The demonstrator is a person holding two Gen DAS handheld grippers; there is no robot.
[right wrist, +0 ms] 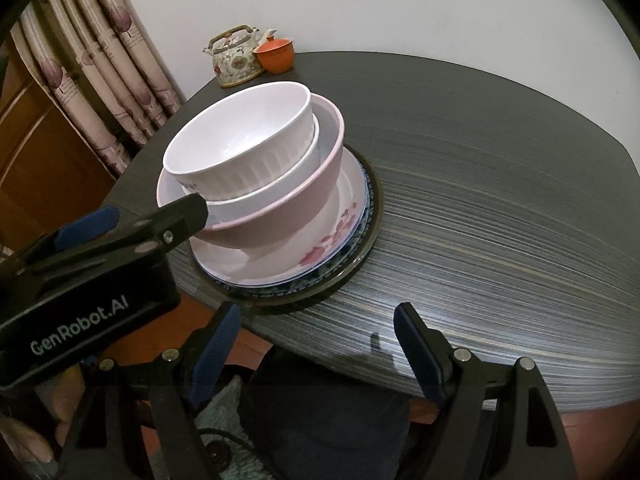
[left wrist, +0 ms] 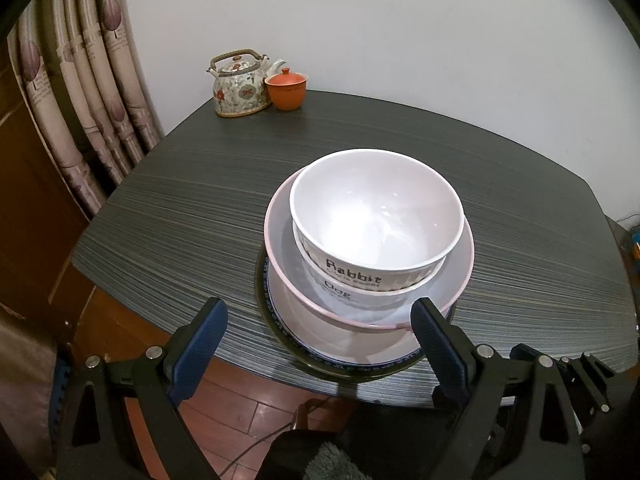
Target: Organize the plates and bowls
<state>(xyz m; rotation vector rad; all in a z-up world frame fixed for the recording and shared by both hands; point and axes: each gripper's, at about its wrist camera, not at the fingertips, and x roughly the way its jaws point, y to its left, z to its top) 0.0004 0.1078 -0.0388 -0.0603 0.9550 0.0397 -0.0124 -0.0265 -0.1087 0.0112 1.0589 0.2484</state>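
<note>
A stack stands at the near edge of the dark striped table (left wrist: 180, 208). On top is a white ribbed bowl marked "Rabbit" (left wrist: 376, 216) (right wrist: 240, 140), nested in a white "Dog" bowl (left wrist: 356, 294). Both sit in a pink bowl (left wrist: 280, 248) (right wrist: 288, 216). Under it lie a flowered plate (right wrist: 332, 240), a blue-patterned plate (left wrist: 360, 365) and a dark-rimmed plate. My left gripper (left wrist: 318, 320) (right wrist: 156, 210) is open at the stack's near side, one finger close to the pink rim. My right gripper (right wrist: 316, 316) is open over the table edge, right of the stack, with nothing between its fingers.
A flowered teapot (left wrist: 238, 84) and an orange lidded cup (left wrist: 286, 90) stand at the table's far corner by the white wall. A patterned curtain (left wrist: 92, 80) hangs at the left. Red-brown floor tiles (left wrist: 248, 400) and a cable show below the table edge.
</note>
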